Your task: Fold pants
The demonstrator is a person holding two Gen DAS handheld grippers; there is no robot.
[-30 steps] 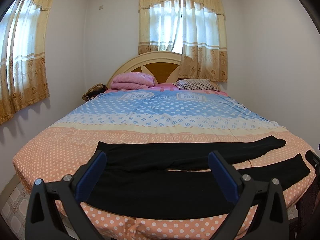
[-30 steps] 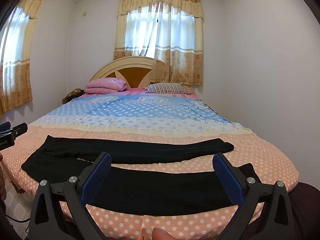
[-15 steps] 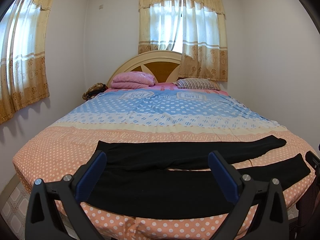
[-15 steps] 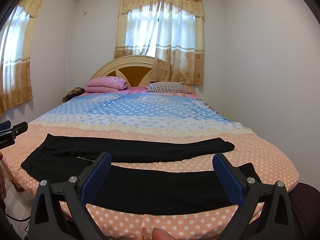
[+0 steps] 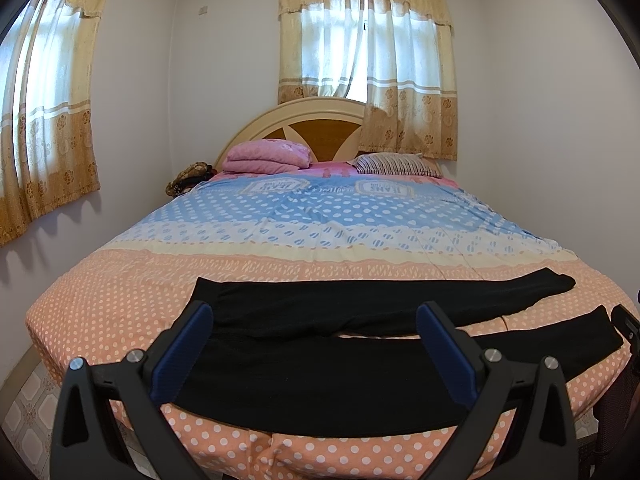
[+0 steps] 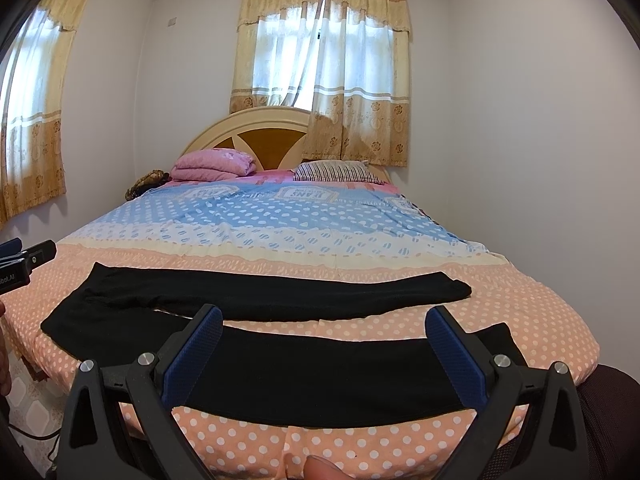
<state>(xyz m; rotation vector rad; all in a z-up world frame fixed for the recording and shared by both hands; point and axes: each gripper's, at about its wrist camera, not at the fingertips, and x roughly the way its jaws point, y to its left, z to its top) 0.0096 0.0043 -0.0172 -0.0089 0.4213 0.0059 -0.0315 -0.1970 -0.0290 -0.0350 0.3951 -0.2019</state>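
Black pants (image 5: 320, 376) lie spread flat across the near end of the bed, waist to the left, two legs running right. They also show in the right wrist view (image 6: 304, 376). My left gripper (image 5: 314, 344) is open and empty, held above the waist end. My right gripper (image 6: 324, 344) is open and empty, above the near leg. The right gripper's edge shows at the far right of the left wrist view (image 5: 628, 324). The left gripper shows at the left edge of the right wrist view (image 6: 24, 264).
The bed (image 5: 320, 236) has a polka-dot cover, peach near me and blue farther back. A pink folded blanket (image 5: 268, 156) and a striped pillow (image 5: 396, 164) lie at the headboard. Walls stand close on both sides. Tiled floor (image 5: 24, 416) shows at lower left.
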